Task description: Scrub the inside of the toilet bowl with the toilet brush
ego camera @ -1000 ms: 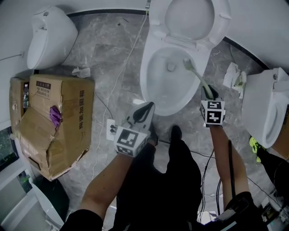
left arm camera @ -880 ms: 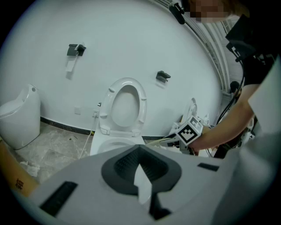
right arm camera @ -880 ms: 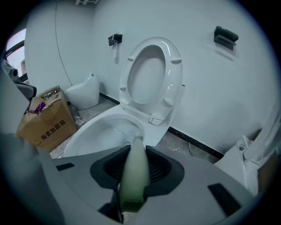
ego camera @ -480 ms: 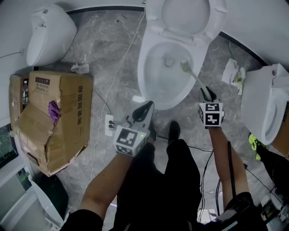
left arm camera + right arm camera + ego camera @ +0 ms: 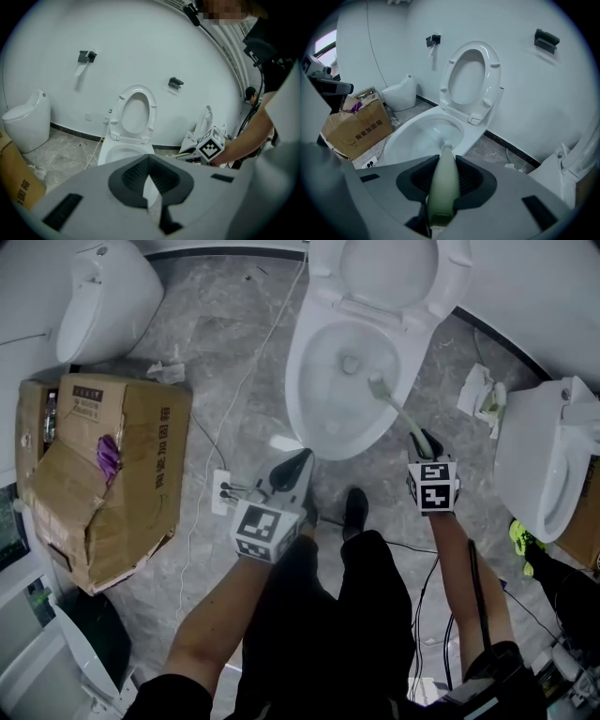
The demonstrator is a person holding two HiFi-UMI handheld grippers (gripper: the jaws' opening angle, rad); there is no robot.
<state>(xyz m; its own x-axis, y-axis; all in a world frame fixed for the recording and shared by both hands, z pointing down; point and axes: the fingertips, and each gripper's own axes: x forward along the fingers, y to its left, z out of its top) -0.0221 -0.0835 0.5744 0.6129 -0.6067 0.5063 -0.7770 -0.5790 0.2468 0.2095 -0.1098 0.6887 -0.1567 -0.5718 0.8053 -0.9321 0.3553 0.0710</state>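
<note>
The white toilet bowl (image 5: 330, 423) stands open, its seat and lid (image 5: 389, 273) raised. A pale green toilet brush (image 5: 398, 413) reaches into the bowl, its head against the right inner wall beside the drain. My right gripper (image 5: 424, 442) is shut on the brush handle (image 5: 443, 187) just outside the rim; the bristles (image 5: 446, 146) show over the bowl (image 5: 426, 133) in the right gripper view. My left gripper (image 5: 298, 465) hangs shut and empty near the bowl's front edge, pointing at the toilet (image 5: 123, 152).
A torn cardboard box (image 5: 103, 465) sits on the floor at left. Other white toilets stand at the far left (image 5: 103, 296) and at right (image 5: 539, 465). A power strip (image 5: 223, 493) with cables lies left of the bowl. Crumpled paper (image 5: 478, 395) lies right. My shoe (image 5: 354, 507) is below.
The brush head has slid a little toward the front of the bowl, away from the drain, as my right gripper drew back. The left gripper has barely moved.
</note>
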